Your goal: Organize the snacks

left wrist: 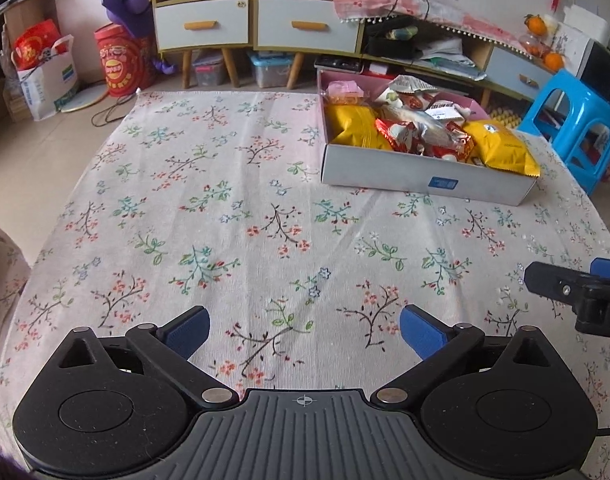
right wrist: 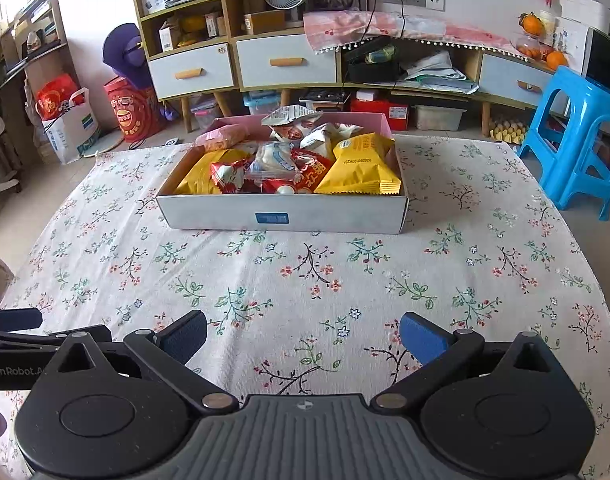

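Readable markings, my count: "GenRobot.A" (cut off at the edge) on my left tool (right wrist: pixel 13 330), seen from the right wrist; printed digits on the yellow snack bag (right wrist: pixel 361 168), too small to copy reliably; blue box label (right wrist: pixel 272 218) illegible.

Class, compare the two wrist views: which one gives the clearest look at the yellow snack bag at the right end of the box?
The right wrist view. The crinkly yellow foil snack bag faces the camera almost centrally, with its printed code visible. In the left wrist view the same bag sits far right, seen obliquely, overhanging the shallow white cardboard box.
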The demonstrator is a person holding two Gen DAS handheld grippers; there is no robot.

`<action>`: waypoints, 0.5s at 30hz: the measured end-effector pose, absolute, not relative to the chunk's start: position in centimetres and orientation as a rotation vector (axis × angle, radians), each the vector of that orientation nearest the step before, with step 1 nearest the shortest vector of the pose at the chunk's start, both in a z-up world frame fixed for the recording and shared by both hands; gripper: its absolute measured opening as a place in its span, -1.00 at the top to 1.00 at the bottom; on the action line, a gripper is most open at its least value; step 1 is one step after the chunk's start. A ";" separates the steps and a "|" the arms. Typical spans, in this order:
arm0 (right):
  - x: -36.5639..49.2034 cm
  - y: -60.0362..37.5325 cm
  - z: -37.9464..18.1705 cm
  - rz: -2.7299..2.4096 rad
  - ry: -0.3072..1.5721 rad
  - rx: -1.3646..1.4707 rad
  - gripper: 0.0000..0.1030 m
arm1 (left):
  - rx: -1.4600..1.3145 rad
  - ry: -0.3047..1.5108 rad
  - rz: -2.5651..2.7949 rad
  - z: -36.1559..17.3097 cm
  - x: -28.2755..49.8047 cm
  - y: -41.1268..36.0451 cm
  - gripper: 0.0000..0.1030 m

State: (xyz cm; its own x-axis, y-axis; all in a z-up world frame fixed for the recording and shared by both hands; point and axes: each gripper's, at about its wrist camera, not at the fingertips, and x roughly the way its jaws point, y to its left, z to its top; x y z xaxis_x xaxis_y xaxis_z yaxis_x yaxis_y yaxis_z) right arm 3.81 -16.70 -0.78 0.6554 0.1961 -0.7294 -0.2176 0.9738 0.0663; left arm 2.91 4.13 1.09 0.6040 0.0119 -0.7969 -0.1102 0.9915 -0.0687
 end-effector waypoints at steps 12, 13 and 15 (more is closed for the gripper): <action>2.5 -16.0 0.3 0.237 0.779 -0.062 -0.83 | -0.109 0.900 0.099 1.9 1.9 3.4 -0.99; 2.5 -15.9 0.4 0.236 0.776 -0.068 -0.83 | -0.106 0.900 0.099 1.9 1.9 3.4 -0.99; 2.3 -15.7 0.4 0.235 0.771 -0.073 -0.83 | -0.104 0.901 0.100 1.8 1.9 3.3 -0.99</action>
